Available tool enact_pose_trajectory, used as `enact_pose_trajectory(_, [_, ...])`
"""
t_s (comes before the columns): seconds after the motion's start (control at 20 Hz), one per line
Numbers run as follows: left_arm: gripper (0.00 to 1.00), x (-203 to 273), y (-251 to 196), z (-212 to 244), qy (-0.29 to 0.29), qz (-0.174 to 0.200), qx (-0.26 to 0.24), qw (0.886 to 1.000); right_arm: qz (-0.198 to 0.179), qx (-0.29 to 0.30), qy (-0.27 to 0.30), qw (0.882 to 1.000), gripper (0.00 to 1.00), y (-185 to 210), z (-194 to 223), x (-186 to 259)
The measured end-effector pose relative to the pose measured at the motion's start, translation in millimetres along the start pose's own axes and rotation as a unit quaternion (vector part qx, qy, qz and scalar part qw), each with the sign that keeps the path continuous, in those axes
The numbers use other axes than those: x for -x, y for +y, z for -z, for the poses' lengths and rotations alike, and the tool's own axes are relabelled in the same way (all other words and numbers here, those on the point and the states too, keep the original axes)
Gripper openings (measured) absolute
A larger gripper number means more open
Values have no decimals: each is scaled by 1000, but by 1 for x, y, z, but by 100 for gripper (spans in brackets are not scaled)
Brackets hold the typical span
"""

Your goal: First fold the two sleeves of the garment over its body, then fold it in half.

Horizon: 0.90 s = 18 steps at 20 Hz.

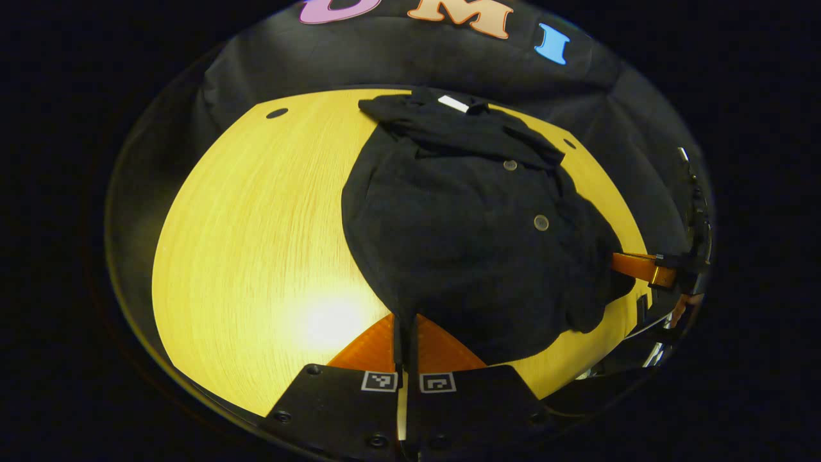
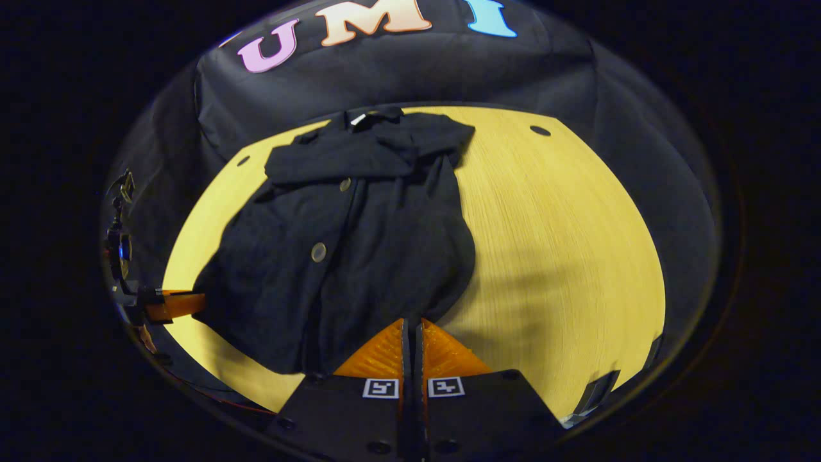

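Both hem corners pinched, ready for the half fold.
My left gripper (image 1: 405,333) and right gripper (image 2: 414,337) clench the garment (image 1: 474,224)'s near corners; sleeves look folded in, so it lies compact mid-table (image 1: 256,224).

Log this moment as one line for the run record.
shirt sleeves folded in, on table | left gripper shut on hem | right gripper shut on hem

A pale wooden table (image 1: 256,244) is standing against a black cloth wall (image 1: 397,61); small dark holes (image 1: 277,113) are showing near its far corners; a bright glare (image 1: 330,321) is shining on its near surface; wood grain is running lengthwise.
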<state>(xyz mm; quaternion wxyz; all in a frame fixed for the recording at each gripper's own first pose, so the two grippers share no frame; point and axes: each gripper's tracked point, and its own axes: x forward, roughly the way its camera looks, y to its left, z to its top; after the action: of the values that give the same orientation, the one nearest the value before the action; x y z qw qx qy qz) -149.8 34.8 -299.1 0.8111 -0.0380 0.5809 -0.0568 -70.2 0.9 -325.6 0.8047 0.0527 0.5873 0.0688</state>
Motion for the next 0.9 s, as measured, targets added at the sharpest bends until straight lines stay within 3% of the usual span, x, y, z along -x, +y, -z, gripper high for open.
enact_pose_trajectory(0.4, [0, 13, 4, -133, -97, 3, -25, 995, -39, 1, -96, 995, 0, 18, -127, 20])
enact_pose_trajectory(0.9, [0, -19, 8, -308, -226, -7, -72, 971, -23, 67, -217, 974, 2, 12, -302, -5])
